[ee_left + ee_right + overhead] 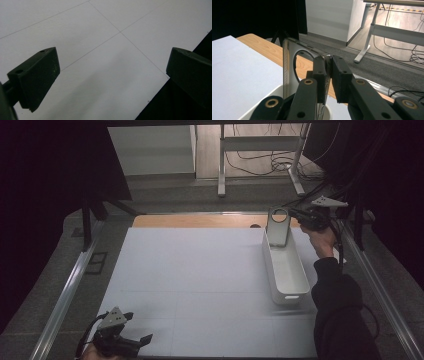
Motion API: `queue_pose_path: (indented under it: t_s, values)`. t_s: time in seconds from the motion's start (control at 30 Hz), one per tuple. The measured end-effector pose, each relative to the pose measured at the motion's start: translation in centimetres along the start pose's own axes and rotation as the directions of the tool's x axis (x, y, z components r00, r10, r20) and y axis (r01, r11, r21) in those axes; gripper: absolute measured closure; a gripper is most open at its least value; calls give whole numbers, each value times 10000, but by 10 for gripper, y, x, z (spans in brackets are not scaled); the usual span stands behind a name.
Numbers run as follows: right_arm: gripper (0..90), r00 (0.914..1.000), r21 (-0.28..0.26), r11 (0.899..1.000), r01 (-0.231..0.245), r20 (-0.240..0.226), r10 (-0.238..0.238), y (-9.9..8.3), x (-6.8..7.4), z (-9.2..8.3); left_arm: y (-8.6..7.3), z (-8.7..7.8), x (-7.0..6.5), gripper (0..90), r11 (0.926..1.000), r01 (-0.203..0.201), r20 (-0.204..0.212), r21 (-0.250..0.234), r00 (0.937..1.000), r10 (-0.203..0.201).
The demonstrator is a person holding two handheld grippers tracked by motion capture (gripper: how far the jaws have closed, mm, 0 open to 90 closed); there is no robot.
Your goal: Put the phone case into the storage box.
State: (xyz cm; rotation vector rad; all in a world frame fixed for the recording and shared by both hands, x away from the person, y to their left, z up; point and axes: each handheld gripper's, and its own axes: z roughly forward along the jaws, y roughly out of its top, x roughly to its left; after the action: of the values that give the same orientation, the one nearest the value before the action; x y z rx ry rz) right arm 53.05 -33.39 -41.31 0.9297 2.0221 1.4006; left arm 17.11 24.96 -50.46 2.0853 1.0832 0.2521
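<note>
Bench (pixel 200 285): white-topped, broad. White bin (pixel 285 270): long, open, at the bench's far right. Phone case (pixel 278 227): grey, round cut-out at top, upright over the bin's far end, lower edge inside. My right tongs (pixel 329 75): clenched on the case's edge. My left tongs (pixel 112 75): released, idle near the front-left corner. Step: placing; next, I judge, lower and let go.

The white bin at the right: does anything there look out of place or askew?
Nothing is spilled or broken. One thing stands out: a clear phone case stands upright at the far end of the white bin, pinched at its edge by the right gripper. The left gripper rests open near the table's front edge.
</note>
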Motion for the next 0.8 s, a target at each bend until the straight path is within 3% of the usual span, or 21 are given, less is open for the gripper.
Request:
queue_pose_path:
  t_s: [0.8]
  values:
    - [814, 9999, 74, 9999, 78, 125, -79, -10, -2, 10, 0, 0, -1, 0, 10000, -50, 3, 67, 10000, 50]
